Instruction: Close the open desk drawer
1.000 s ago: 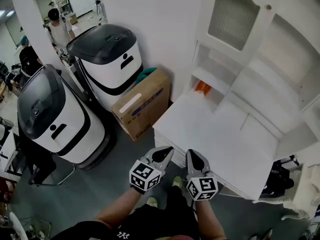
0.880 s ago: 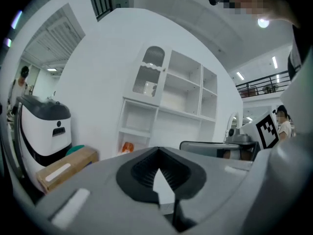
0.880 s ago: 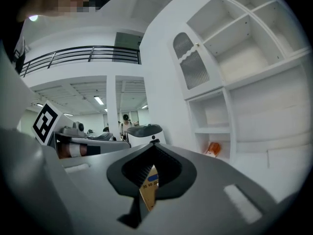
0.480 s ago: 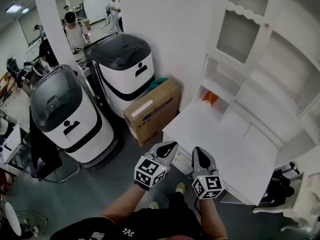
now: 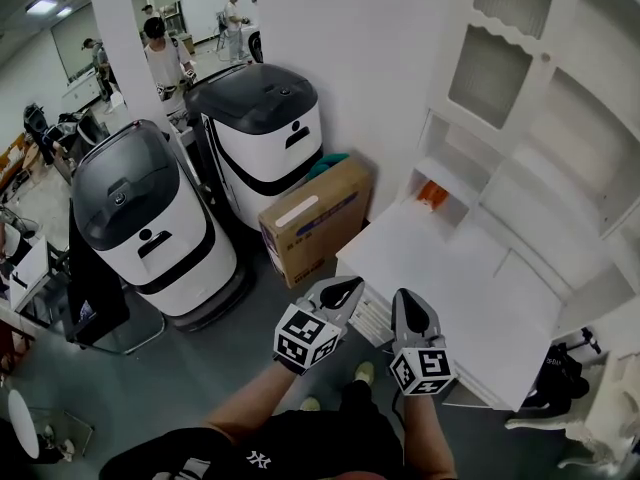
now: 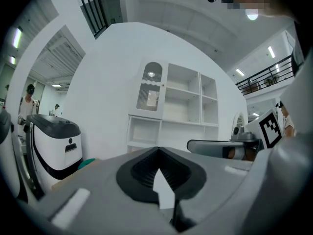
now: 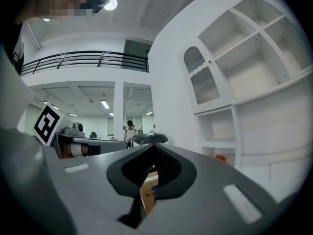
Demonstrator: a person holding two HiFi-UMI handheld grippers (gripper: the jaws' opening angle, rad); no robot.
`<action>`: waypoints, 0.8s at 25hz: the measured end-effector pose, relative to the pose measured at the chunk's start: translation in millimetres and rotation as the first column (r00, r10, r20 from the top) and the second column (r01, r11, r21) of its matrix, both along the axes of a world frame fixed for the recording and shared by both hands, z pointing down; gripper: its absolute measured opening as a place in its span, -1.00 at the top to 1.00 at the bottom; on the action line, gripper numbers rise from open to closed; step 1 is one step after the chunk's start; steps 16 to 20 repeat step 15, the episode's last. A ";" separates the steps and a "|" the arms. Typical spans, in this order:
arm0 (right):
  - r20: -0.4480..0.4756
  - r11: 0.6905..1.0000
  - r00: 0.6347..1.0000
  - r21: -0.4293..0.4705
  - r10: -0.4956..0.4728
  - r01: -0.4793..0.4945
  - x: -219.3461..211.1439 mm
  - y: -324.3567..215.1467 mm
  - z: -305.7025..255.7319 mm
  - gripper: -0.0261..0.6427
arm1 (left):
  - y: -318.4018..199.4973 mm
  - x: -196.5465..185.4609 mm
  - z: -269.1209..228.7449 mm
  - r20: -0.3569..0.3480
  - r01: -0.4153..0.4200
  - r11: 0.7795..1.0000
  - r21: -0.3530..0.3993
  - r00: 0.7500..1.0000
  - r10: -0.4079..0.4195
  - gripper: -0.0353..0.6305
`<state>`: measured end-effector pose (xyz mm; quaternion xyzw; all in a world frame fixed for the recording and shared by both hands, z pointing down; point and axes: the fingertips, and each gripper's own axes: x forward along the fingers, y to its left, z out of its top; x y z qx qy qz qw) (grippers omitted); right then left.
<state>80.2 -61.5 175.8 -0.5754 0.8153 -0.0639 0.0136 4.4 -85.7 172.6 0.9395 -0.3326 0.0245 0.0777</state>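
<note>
The left gripper and the right gripper are held side by side, each with its jaws brought together on nothing. Just beyond both tips and lower down, between them, the drawer is seen jutting from under the near edge of the white desk. Its front is laid along that edge. Neither gripper is judged clearly nearer, and a push away from the person is called for.

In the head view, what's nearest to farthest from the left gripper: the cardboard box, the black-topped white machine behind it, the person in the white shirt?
1. Cardboard box, on the floor ahead of the left gripper.
2. Black-topped machine, behind the box.
3. Person, far back left.
</note>
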 end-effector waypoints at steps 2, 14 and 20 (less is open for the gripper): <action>-0.001 1.000 1.000 0.005 -0.004 0.004 -4.0 -0.6 -2.1 0.86 | -1.0 -4.0 -2.0 -0.001 0.003 1.000 0.004 1.000 -0.003 0.89; -0.004 1.000 1.000 0.006 -0.013 0.013 -8.2 -2.6 -4.4 0.86 | -3.3 -6.1 -5.7 0.001 0.002 1.000 0.011 1.000 -0.002 0.89; -0.005 1.000 1.000 0.008 -0.013 0.013 -9.1 -3.1 -4.5 0.86 | -3.9 -7.1 -5.7 0.002 0.002 1.000 0.013 1.000 -0.002 0.89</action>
